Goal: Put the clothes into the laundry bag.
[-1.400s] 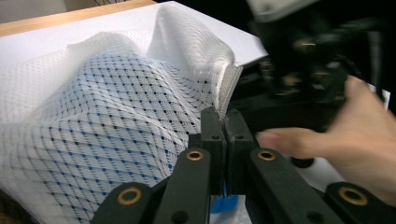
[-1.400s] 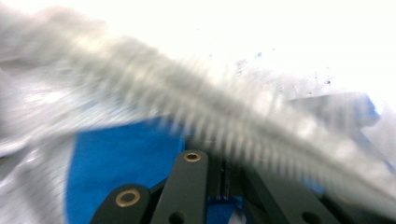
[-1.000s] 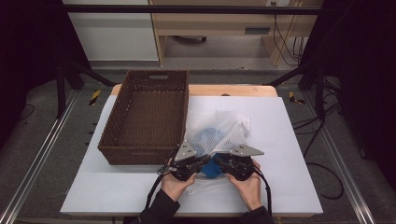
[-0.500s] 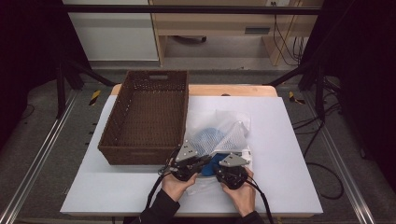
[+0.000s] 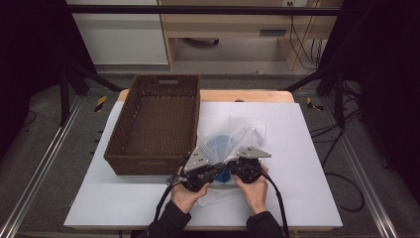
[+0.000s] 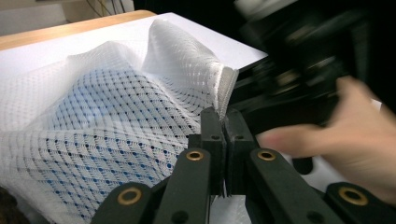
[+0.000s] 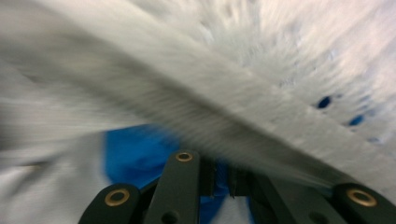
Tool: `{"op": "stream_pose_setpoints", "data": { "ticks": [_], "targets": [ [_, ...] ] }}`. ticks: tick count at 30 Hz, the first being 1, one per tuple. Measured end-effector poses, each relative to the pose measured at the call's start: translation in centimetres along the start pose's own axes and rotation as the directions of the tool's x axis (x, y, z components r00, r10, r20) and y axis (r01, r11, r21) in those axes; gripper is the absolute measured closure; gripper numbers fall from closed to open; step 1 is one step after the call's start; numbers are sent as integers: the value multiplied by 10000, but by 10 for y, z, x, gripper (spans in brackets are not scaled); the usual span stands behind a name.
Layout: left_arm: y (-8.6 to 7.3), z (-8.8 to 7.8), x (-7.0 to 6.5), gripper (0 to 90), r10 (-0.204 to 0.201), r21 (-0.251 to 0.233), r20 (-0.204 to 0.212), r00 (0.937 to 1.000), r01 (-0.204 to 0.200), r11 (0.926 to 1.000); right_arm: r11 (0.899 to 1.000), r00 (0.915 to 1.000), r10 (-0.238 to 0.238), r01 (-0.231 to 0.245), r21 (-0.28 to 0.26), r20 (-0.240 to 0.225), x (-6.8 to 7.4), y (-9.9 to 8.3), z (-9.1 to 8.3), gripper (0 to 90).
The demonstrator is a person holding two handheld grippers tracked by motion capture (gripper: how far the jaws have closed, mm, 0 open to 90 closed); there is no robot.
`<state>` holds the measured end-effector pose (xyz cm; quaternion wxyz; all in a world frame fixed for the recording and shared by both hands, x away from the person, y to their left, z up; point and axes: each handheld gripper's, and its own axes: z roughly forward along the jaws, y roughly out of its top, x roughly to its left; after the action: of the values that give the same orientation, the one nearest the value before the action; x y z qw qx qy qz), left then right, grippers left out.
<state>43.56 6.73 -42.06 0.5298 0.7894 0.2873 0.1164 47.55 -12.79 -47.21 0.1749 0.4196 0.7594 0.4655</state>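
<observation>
My right claw [image 5: 236, 167] has just been closing on the mesh bag [image 5: 233, 141] beside the basket [image 5: 153, 124]; left claw [image 6: 224, 122] clamps the bag's edge. Both grip, so lifting looks next.

Person wears dark sleeves. Each hand-held gripper, left [image 5: 214, 171] & right [image 5: 236, 167], is black w/ a grey three-cornered plate on top, brass-ringed screws on the jaws, black cable trailing back.
</observation>
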Motion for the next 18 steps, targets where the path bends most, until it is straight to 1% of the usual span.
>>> {"op": "stream_pose_setpoints", "data": {
  "ticks": [1,3,5,6,10,12,13,15,16,18],
  "targets": [
    [0,0,0,889,23,30,25,10000,-23,10000,9999,9998,17,-19,142,174,-2,-3,8,847],
    [-2,1,-1,889,44,121,30,10000,-44,9999,9998,9983,-162,157,111,556,-3,-5,14,847],
    [-5,2,1,889,-38,191,18,10000,38,9998,9997,9966,-252,246,84,787,-5,-4,16,844],
    [-7,2,2,889,-88,217,35,10000,87,9997,9990,9941,-443,435,98,993,-6,-4,16,842],
    [-12,5,2,889,-244,305,111,9996,240,9992,9994,9916,-336,330,68,1250,-9,-4,19,840],
    [-13,7,1,889,-236,363,110,9997,232,9991,9992,9892,-389,384,67,1411,-9,-1,23,838],
    [-13,8,1,889,-227,377,94,9997,223,9990,9990,9884,-449,433,146,1451,-10,0,26,835],
    [-13,9,2,889,-236,400,68,9997,233,9989,9993,9903,-343,322,177,1347,-10,1,27,822],
    [-13,9,3,889,-266,391,45,9996,264,9989,9992,9919,-365,346,181,1213,-11,1,25,799],
    [-13,10,7,889,-364,394,-24,9993,364,9986,9990,9937,-410,389,216,1041,-11,1,17,712]
  ]
}}
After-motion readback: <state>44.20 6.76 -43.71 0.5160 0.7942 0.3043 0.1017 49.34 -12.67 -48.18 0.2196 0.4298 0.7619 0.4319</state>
